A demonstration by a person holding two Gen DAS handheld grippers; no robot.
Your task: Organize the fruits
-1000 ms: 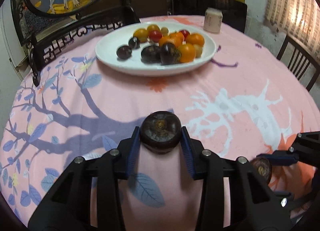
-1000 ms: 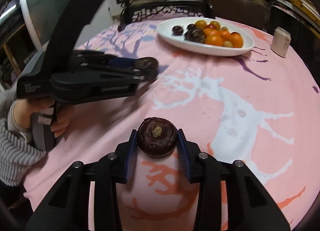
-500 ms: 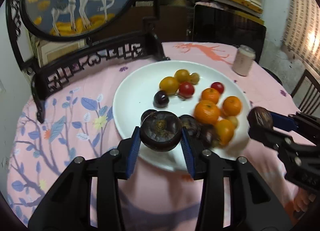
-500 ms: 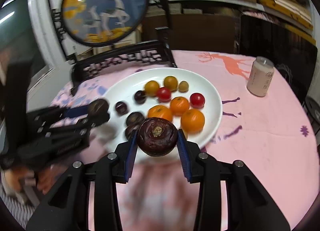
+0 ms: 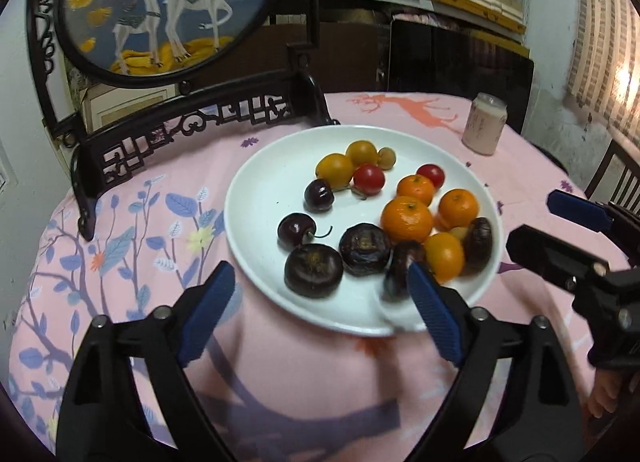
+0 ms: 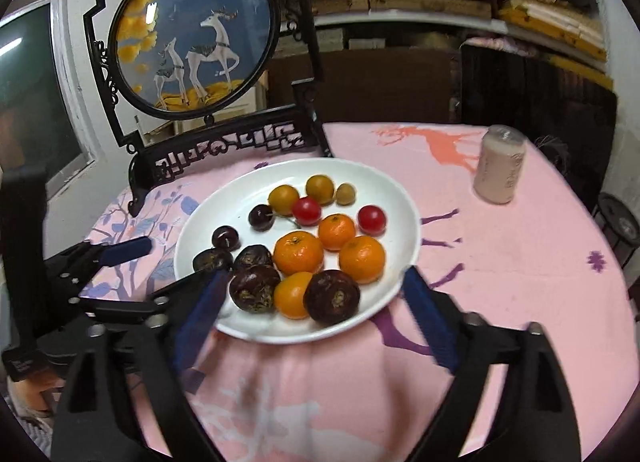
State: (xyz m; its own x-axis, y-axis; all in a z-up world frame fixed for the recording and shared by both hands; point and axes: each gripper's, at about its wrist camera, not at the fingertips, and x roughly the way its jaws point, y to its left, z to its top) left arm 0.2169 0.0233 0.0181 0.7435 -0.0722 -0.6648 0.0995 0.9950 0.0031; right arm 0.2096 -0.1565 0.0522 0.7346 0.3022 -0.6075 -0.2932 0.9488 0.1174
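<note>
- left claw (image 5: 320, 302): wide open, empty, at near rim of white plate (image 5: 256, 198)
- right claw (image 6: 312, 310): wide open, empty, same rim
- fruits (image 6: 298, 252): all on plate, on pink worktop (image 6: 500, 262)
- can (image 6: 500, 170): label unreadable

Assorted fruits (image 5: 406, 219) on white plate (image 5: 256, 198)

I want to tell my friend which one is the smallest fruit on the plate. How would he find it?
Look at the white plate on the pink tablecloth, at its far side nearest the deer picture. There sit two yellow-orange round fruits, and the small fruit is just right of them. It is pale yellow-green and smaller than every neighbour.
</note>
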